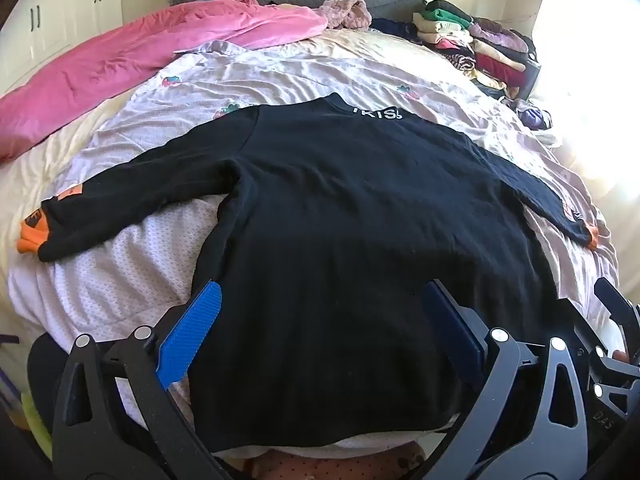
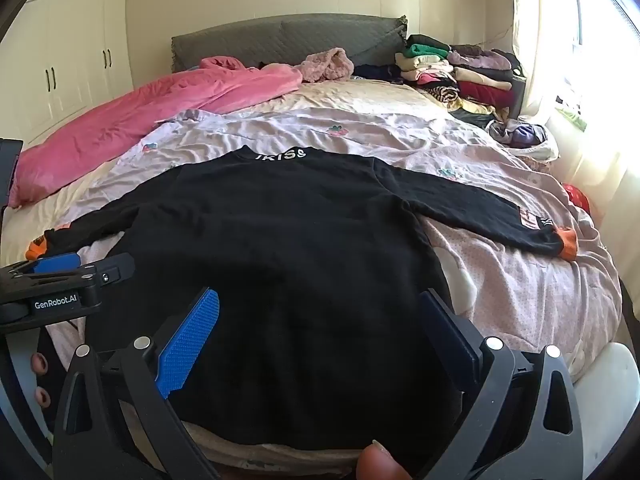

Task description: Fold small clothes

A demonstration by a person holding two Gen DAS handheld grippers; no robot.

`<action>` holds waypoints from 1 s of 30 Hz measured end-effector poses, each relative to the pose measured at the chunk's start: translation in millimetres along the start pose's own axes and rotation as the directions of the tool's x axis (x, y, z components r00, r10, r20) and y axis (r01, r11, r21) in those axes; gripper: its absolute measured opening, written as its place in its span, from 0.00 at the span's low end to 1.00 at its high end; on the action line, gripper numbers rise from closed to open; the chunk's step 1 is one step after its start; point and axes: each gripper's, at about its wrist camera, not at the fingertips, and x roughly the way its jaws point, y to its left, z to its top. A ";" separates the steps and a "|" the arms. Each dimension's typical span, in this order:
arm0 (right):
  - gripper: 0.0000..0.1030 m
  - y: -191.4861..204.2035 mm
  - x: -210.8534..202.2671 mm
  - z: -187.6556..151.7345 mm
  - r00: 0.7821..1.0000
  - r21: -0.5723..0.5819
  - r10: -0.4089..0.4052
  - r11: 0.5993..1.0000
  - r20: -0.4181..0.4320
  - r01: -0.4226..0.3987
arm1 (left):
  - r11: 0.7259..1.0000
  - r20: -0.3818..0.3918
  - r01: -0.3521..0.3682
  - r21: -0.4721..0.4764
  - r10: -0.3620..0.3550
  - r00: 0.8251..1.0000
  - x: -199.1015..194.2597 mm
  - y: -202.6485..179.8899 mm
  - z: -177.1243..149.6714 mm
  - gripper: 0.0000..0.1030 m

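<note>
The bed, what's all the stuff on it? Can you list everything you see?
black sweater: one, black with orange cuffs, spread flat on the near bed
pink blanket: one, pink, far left of bed
quilt: one, pale lilac with strawberries, under the sweater
folded clothes pile: one stack, mixed colours, far right corner
headboard: one, grey, at the far end
wardrobe: one, white, left wall
left gripper: one, black with blue pads, open above the sweater's hem
right gripper: one, same, open
</note>
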 end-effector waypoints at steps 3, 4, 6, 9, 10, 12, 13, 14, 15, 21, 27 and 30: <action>0.96 0.6 0.0 -0.8 1.000 -0.005 -0.001 1.000 0.014 0.001 | 1.000 0.003 0.004 -0.004 -0.004 1.000 0.0 0.4 0.0 0.92; 0.96 1.0 0.5 -0.9 1.000 -0.004 -0.001 1.000 0.012 0.001 | 1.000 0.001 0.007 -0.005 -0.007 1.000 0.1 0.7 0.1 0.92; 0.96 0.1 0.9 -1.2 1.000 0.002 0.003 1.000 0.014 -0.003 | 1.000 0.001 0.011 -0.005 -0.011 1.000 0.1 1.8 0.5 0.92; 0.96 -1.1 -3.8 3.5 1.000 0.007 0.005 1.000 0.012 -0.005 | 1.000 0.000 0.012 -0.002 -0.012 1.000 -0.1 4.7 1.9 0.92; 0.96 0.4 -3.9 4.7 1.000 0.006 0.005 1.000 0.012 -0.005 | 1.000 0.007 0.002 0.002 -0.002 1.000 -6.9 -0.1 3.4 0.92; 0.96 -3.0 -3.2 3.0 1.000 0.012 0.007 1.000 0.014 -0.007 | 1.000 0.006 0.001 0.003 -0.001 1.000 -8.3 1.0 4.6 0.92; 0.96 -4.0 -2.8 2.8 1.000 0.014 0.010 1.000 0.014 -0.011 | 1.000 0.005 0.001 0.003 -0.001 1.000 -9.0 1.7 5.3 0.92; 0.96 -3.9 -3.0 3.5 1.000 0.014 0.010 1.000 0.014 -0.010 | 1.000 0.006 0.002 0.003 -0.002 1.000 -9.8 2.5 6.0 0.92; 0.96 -3.6 -3.1 4.3 1.000 0.014 0.010 1.000 0.014 -0.010 | 1.000 0.006 0.000 0.005 0.000 1.000 -10.6 3.2 6.9 0.92; 0.96 -5.4 -5.5 1.2 1.000 0.021 0.013 1.000 0.015 -0.013 | 1.000 0.010 -0.011 0.023 0.010 1.000 -5.5 -4.2 1.5 0.92; 0.96 -5.6 -3.0 2.4 1.000 0.033 0.016 0.999 0.012 -0.017 | 1.000 0.007 -0.014 0.028 0.014 1.000 -4.9 -6.5 1.5 0.92; 0.96 -5.9 -3.0 2.2 1.000 0.033 0.018 0.999 0.013 -0.018 | 0.999 0.008 -0.016 0.029 0.015 1.000 -3.9 -6.6 1.2 0.92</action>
